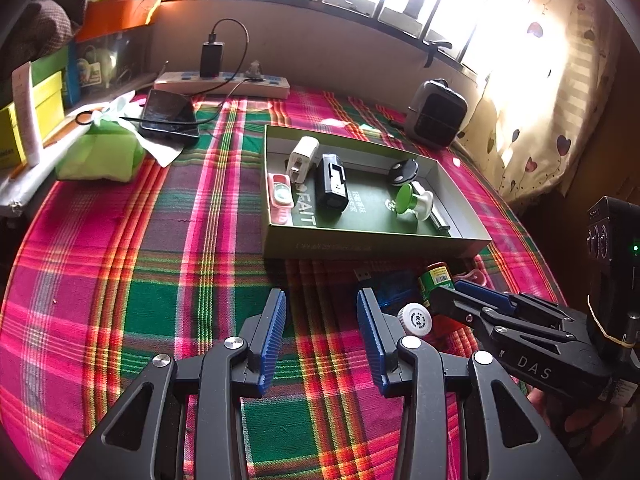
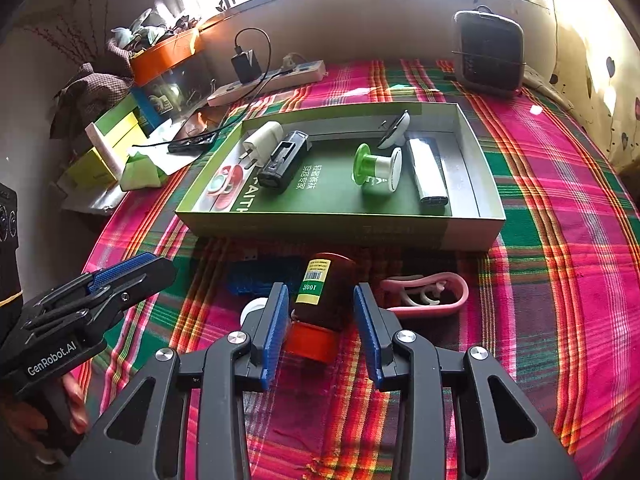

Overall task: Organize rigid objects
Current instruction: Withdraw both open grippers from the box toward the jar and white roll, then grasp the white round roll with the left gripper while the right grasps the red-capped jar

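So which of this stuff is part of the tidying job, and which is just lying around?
Job: green box, brown bottle between the open right gripper fingers, pink clip, blue USB device, white cap.

Lying about: power strip, phone, heater.

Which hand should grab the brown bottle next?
The right gripper. Its open fingers already sit on either side of the brown bottle lying in front of the green box. The left gripper is open over bare cloth, off to the side.
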Demonstrator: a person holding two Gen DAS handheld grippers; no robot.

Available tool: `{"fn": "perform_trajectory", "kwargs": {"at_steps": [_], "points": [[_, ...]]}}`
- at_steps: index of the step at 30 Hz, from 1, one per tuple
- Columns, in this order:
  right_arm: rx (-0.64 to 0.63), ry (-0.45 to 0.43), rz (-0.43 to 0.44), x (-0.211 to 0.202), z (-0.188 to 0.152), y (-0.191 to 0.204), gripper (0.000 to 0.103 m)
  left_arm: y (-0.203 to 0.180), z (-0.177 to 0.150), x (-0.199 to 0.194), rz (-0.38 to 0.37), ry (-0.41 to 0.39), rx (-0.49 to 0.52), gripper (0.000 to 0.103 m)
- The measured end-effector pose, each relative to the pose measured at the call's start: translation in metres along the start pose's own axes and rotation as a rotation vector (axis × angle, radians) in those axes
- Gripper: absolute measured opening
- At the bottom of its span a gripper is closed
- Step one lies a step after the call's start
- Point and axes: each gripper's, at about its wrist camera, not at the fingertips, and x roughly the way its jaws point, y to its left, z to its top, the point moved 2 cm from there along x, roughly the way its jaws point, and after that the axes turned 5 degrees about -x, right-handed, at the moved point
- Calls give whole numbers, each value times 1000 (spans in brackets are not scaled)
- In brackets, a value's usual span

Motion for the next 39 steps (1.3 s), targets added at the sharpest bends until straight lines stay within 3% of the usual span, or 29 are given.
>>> {"fn": "perform_trajectory", "kwargs": {"at_steps": [7,22,26,39], "points": [[17,13,-17,7,0,0,42,6,-1,0,-8,9,-3,36],[18,25,-52,14,-3,-4,42,1,-5,6,-20,37,5,36],[21,13,-50,11,-4,-6,33,-5,-7,9,-19,48,11,36],[22,-40,-27,-9,-9,-18,33,-35,-15,19,-50,88,51,37]]}}
